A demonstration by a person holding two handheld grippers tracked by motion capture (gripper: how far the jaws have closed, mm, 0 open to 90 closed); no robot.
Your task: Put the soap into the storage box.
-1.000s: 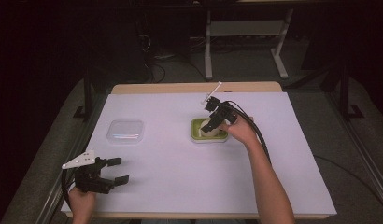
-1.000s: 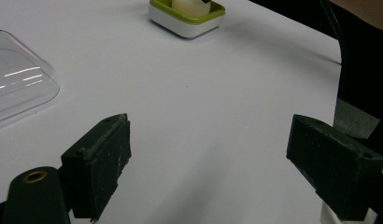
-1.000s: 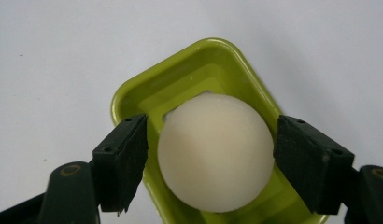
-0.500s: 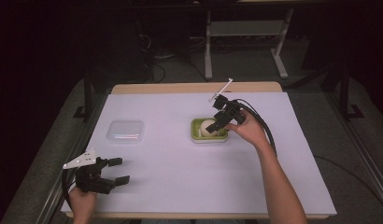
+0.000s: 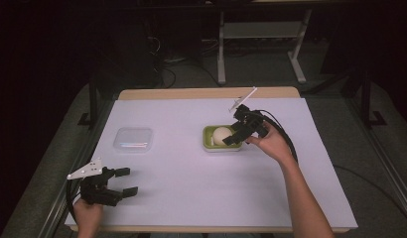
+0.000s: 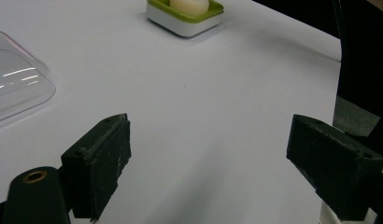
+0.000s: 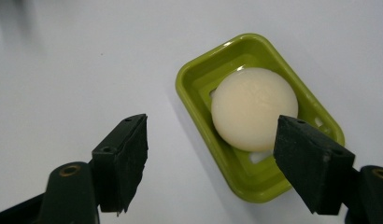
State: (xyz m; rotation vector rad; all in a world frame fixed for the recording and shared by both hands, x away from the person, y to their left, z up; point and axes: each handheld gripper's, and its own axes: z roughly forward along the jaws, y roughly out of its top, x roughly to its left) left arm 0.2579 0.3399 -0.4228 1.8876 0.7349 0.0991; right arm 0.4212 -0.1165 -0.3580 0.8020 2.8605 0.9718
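A round cream soap bar (image 7: 253, 113) lies in a green soap dish (image 7: 227, 60) that sits a little right of the table's (image 5: 191, 193) middle, toward the far edge. The right gripper (image 5: 235, 135) hangs just over the dish's right side, jaws spread wide and holding nothing; in the right gripper view one jaw overlaps the soap's edge (whether it touches, I cannot tell). A clear plastic lid (image 5: 133, 139) rests flat left of centre, well apart from the dish. The left gripper (image 5: 124, 181) sits near the front-left corner, likewise released, jaws wide over bare white surface.
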